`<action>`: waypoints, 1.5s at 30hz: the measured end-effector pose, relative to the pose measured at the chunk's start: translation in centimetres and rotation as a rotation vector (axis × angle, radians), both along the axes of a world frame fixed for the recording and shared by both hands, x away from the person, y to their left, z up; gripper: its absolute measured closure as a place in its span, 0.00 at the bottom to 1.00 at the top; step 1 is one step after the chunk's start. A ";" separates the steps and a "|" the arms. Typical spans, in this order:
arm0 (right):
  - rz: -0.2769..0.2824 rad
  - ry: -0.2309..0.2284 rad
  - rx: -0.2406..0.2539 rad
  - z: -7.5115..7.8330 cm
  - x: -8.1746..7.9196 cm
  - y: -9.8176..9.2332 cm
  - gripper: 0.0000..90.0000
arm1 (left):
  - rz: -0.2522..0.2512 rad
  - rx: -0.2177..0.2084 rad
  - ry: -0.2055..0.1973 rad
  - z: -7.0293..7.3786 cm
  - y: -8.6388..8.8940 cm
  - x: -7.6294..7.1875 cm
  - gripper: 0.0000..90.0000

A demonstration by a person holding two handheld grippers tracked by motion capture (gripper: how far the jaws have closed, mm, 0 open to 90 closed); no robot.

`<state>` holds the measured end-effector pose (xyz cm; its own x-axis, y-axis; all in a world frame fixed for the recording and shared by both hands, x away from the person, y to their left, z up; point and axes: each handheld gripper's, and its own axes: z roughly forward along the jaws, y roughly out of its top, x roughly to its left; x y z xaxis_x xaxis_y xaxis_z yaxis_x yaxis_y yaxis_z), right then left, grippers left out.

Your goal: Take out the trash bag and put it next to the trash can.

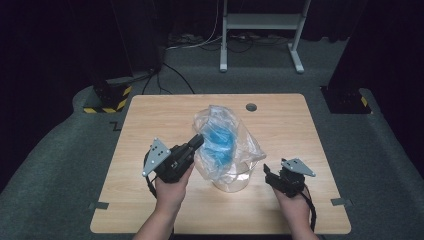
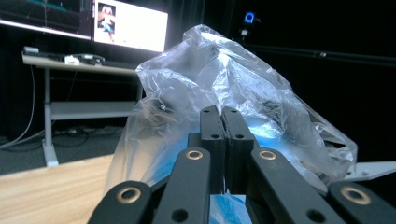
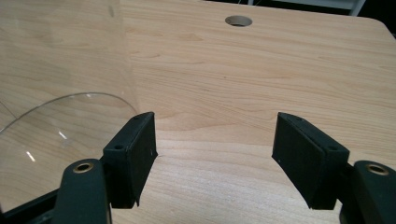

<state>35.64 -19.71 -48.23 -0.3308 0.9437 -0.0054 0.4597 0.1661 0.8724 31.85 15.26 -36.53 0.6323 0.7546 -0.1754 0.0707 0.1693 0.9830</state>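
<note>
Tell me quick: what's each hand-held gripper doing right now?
Left hand-held gripper: closed on the clear plastic bag with something blue inside.
Right hand-held gripper: open, holding nothing, beside the clear container on the table.

We see our left gripper (image 2: 224,116) with its jaws pressed together, pinching the clear plastic bag (image 2: 233,84), which billows above and beyond them. Blue material (image 2: 229,207) shows inside, below the jaws. The wooden table (image 2: 46,186) lies lower left.
</note>
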 end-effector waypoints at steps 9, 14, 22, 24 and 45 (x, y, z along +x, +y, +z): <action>0.006 0.031 0.008 -0.6 0.2 0.6 0.29 | -0.002 -0.030 -0.060 1.5 0.5 -0.9 0.98; 0.008 0.026 0.006 -0.6 0.1 0.9 0.27 | -0.004 -0.051 -0.091 2.3 0.8 -1.3 0.98; 0.001 0.016 -0.002 -0.5 0.0 1.0 0.24 | 0.005 -0.075 -0.125 3.2 1.5 -1.8 0.98; -0.003 0.015 0.000 -0.6 0.0 1.0 0.24 | 0.012 -0.072 -0.129 3.2 1.7 -1.9 0.98; -0.041 0.035 -0.034 -0.8 0.2 0.9 0.22 | 0.152 -0.082 -0.102 2.4 5.6 -0.8 0.98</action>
